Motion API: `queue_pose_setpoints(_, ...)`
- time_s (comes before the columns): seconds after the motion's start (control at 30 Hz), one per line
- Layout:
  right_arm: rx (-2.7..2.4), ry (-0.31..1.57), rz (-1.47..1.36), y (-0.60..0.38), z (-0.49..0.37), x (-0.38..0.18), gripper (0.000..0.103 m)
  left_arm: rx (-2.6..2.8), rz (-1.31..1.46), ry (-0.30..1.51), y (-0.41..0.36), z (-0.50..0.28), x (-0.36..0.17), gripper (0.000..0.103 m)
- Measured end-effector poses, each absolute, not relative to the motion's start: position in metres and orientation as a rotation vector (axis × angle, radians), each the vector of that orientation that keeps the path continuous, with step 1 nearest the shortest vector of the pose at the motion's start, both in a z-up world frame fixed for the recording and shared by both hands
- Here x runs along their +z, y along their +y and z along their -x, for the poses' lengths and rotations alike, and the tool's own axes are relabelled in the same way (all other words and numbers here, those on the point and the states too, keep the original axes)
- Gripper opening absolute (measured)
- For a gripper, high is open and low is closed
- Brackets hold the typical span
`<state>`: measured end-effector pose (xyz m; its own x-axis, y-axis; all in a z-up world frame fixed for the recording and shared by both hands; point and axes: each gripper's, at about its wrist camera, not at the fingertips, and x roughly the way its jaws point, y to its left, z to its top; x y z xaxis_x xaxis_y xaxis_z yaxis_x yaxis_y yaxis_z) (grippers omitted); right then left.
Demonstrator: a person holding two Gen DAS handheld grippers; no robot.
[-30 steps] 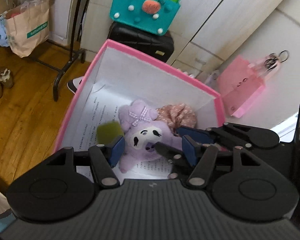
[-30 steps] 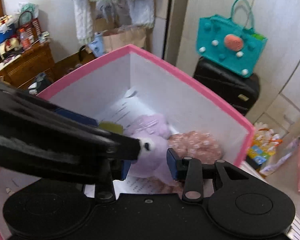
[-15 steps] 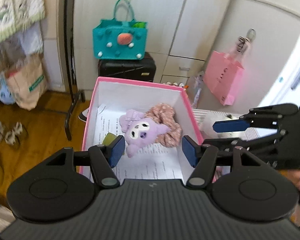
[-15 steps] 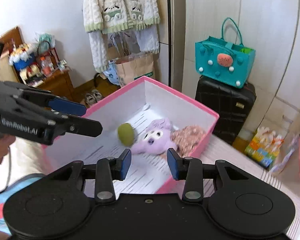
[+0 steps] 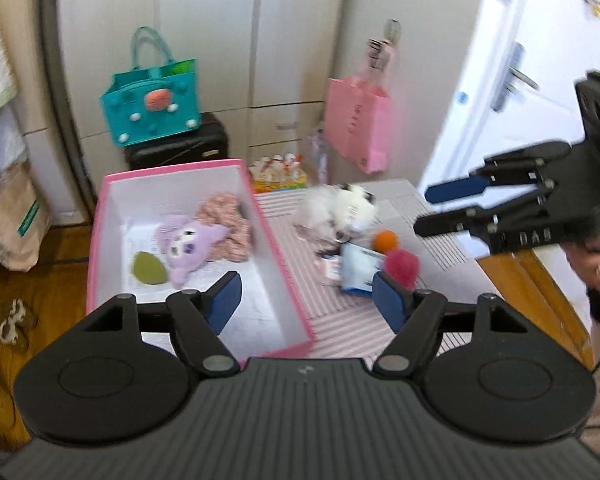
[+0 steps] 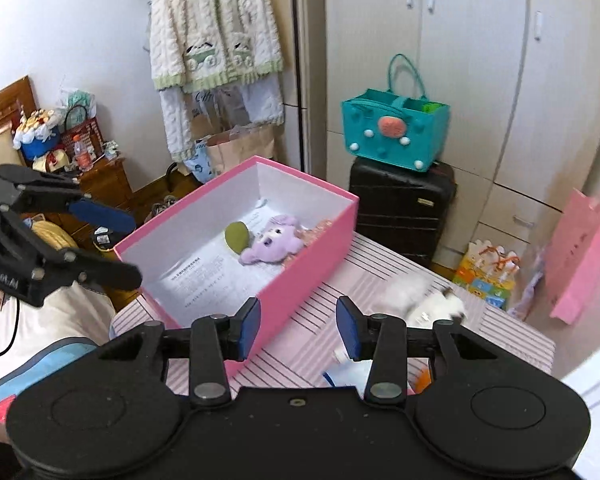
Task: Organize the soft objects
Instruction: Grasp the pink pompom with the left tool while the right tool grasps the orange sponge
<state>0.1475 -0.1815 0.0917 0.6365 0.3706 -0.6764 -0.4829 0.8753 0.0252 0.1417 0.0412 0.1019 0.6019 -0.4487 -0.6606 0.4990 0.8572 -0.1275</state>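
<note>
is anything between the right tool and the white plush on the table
Nothing visible blocks it. The right tool hangs open and empty above the striped table, and the white plush lies in the open beyond its fingers. The pink box sits off to the left, and the blue packet lies nearer than the plush.
</note>
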Motion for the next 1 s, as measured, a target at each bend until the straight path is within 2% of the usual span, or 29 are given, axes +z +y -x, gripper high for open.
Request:
queue_pose_setpoints(0.6, 0.464, 0.695, 0.01, -0.277, -0.094, 0.044, 0.049, -0.75, -0.267, 0.725, -0.055, -0.104, 0.061, 0.072)
queue_pose_setpoints(0.8, 0.371, 0.587, 0.048, -0.282, -0.095, 0.014, 0.051, -0.741, -0.257, 0.721, -0.08, -0.106, 0.023, 0.072)
queue_pose_setpoints(0.93, 0.403, 0.599, 0.002, -0.287, -0.113, -0.006, 0.051, -0.758, -0.192, 0.76, -0.091, -0.12, -0.001, 0.072)
queue_pose_setpoints(1.0, 0.385, 0.598, -0.038, -0.293, -0.124, -0.015, 0.054, -0.768, -0.183, 0.772, -0.097, -0.129, -0.011, 0.072)
